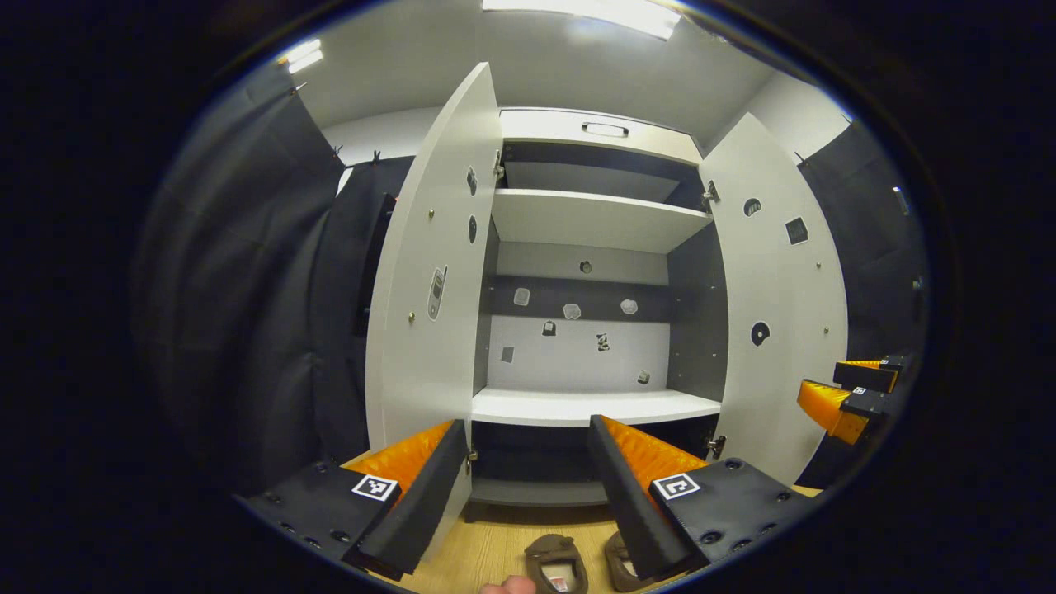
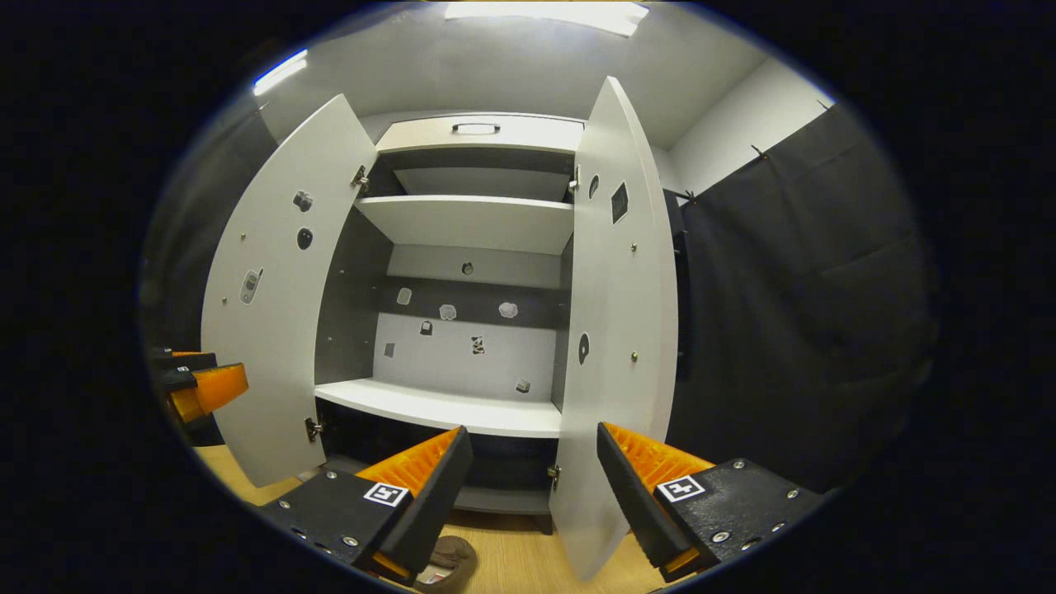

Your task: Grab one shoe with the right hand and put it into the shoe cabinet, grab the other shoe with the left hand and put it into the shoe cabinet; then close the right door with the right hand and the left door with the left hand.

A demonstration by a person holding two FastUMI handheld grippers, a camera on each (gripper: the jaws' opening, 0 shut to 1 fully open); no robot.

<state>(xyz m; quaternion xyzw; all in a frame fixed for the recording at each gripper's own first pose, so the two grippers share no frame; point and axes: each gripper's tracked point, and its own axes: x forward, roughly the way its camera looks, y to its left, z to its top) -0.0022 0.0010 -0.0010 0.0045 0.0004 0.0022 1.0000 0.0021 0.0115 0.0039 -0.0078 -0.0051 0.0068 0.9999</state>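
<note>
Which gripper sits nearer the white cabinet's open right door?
Right. The right gripper straddles the open right door's edge; the left gripper faces the cabinet's middle.

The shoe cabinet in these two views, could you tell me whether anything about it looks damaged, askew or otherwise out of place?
Nothing stands out. The shoe cabinet stands with both doors swung wide, the left door and right door hanging straight on their hinges. Its shelves look level and bare. The two shoes sit on the wooden floor in front, not yet stowed.

no legible txt, stickers [image 1: 571,311] on cabinet back (too small to read), claw tags pattern-only
</note>
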